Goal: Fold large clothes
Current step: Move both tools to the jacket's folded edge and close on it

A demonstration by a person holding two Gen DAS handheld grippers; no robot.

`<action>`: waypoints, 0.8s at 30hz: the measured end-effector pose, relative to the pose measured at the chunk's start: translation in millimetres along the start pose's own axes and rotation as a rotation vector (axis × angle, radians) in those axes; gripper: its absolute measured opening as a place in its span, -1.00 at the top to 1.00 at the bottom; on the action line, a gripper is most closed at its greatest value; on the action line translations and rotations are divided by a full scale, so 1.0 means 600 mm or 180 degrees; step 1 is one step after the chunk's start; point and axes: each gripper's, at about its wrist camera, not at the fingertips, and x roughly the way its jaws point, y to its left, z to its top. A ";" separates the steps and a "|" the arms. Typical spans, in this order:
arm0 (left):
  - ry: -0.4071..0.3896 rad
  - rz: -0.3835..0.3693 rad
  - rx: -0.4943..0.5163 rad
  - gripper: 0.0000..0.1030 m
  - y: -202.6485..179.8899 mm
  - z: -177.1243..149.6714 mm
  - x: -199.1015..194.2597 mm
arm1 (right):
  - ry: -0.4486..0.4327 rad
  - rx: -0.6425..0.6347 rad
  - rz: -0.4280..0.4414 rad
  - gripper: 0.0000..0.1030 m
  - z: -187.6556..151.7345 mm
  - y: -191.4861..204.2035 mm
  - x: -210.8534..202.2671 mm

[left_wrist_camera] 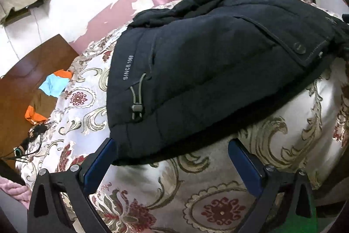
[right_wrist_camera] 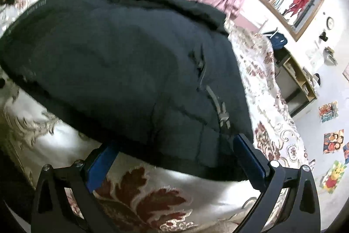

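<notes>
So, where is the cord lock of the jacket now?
In the left wrist view the cord lock lies on the jacket near its left hem corner, below the "SINCE" print, just above the open left gripper.

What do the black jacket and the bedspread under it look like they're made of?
Black jacket: looks like a padded synthetic shell, matte; sign: puffy quilted panels, stitched pocket flap with snap, elastic drawcord with toggle. Bedspread: looks like woven brocade or jacquard with a slight sheen; sign: raised scroll and floral motifs in gold and red on pale ground. Exact fibres cannot be told.
</notes>
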 end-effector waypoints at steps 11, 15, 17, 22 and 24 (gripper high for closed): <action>-0.0204 0.0035 0.0211 -1.00 -0.023 0.000 -0.006 | -0.0816 0.0503 0.0173 -0.97 -0.024 -0.033 -0.020; -0.0348 0.0261 0.0197 -1.00 -0.021 0.005 0.001 | -0.0814 0.0499 0.0186 -0.97 -0.025 -0.031 -0.010; -0.0399 0.0384 0.0204 -1.00 -0.020 0.008 0.009 | -0.0812 0.0515 0.0206 -0.97 -0.027 -0.033 -0.006; -0.0508 0.0565 0.0149 -1.00 -0.012 0.015 0.015 | -0.0440 0.0389 -0.0010 -0.97 -0.013 -0.025 0.031; -0.0534 0.0642 0.0127 -1.00 -0.008 0.018 0.018 | -0.0277 0.0339 -0.0062 -0.97 -0.011 -0.018 0.044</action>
